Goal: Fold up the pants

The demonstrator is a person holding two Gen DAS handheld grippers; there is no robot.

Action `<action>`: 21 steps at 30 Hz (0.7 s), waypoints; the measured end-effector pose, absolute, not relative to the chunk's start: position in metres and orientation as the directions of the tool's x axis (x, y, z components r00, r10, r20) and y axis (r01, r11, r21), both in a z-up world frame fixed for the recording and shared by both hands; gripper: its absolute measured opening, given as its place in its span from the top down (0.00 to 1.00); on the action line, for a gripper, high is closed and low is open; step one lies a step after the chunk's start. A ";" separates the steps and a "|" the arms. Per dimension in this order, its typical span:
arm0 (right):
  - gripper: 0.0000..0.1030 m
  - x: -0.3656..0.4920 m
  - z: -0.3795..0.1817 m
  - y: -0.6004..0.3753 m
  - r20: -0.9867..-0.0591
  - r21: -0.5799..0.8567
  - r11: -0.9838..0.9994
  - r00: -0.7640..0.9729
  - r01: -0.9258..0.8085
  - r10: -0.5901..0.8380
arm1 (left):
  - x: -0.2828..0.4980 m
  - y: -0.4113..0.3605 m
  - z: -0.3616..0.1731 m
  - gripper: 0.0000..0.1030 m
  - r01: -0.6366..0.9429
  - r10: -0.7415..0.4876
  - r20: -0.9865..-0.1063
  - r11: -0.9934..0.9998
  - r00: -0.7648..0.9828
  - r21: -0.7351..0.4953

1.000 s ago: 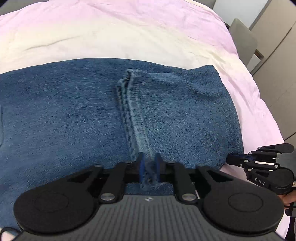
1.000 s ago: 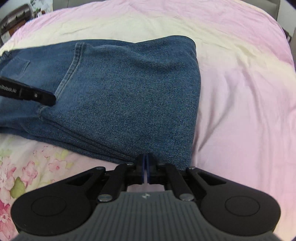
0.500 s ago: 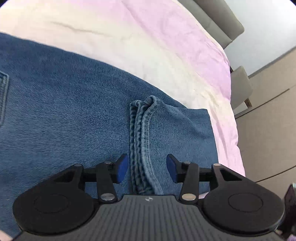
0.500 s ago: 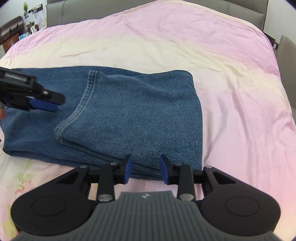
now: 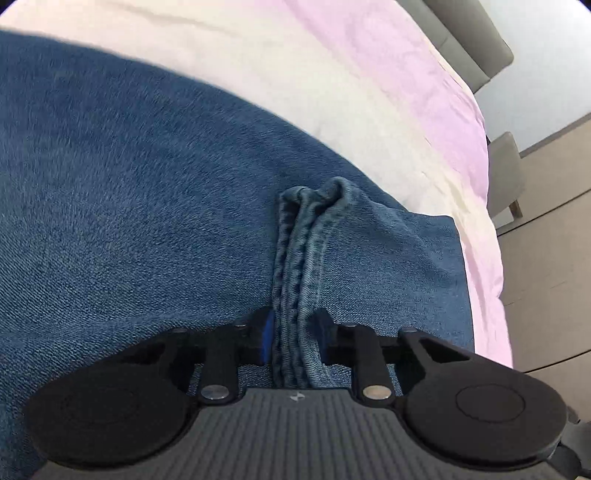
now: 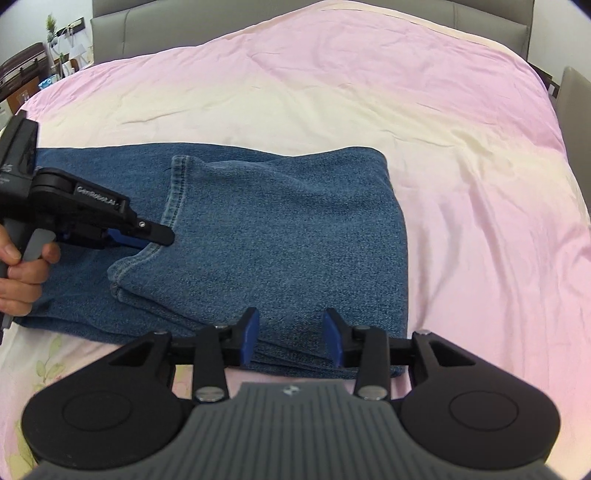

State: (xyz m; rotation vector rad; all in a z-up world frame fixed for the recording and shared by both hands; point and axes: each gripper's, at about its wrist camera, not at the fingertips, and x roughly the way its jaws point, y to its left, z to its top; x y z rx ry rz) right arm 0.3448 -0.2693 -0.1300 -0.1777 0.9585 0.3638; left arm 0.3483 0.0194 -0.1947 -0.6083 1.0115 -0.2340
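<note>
The bed cover [image 6: 369, 92], pink and cream with a floral print at its near left corner, filled most of both views. It lay bare and open ahead of the right gripper [image 6: 291, 341] and to its right, as far as the grey headboard [image 6: 295, 14]. In the left wrist view, bare cover ran ahead of the left gripper [image 5: 293, 341] to the bed's far edge, where a grey chair [image 5: 508, 177] and wood-toned cabinet fronts [image 5: 554, 258] stood.

One pair of blue jeans [image 6: 277, 240] lay folded on the cover, directly ahead of and beneath both grippers. Its folded right edge ran straight away from the right gripper, just right of that gripper's right finger. Its near edge, a stack of denim layers, lay directly under the right fingers. The stitched hem [image 5: 299, 266] of the upper layer ran away from the left gripper in a bunched ridge.

Two grippers were present. The left gripper's jaws were closing, with the hem ridge between them; the right pad touched the denim, and a thin gap showed at the left pad. The right gripper's jaws were opening and stood spread above the near edge of the jeans, with nothing pinched between them.

One hand [image 6: 22, 273] was visible, left of the right gripper, wrapped around the left gripper's handle.
</note>
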 end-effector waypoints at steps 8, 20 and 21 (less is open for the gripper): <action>0.65 0.344 -0.109 -0.275 -0.799 -0.014 0.939 0.569 -0.343 0.196 | 0.329 0.033 -0.110 0.84 0.033 -0.393 -0.655 0.871 0.645 -0.490; 0.83 0.390 -0.124 -0.257 -0.827 0.035 0.948 0.523 -0.317 0.205 | 0.335 0.065 -0.180 0.82 -0.056 -0.372 -0.771 0.884 0.517 -0.464; 0.88 0.396 -0.129 -0.256 -0.841 0.024 0.950 0.508 -0.312 0.188 | 0.335 0.063 -0.180 0.82 -0.046 -0.370 -0.774 0.889 0.515 -0.456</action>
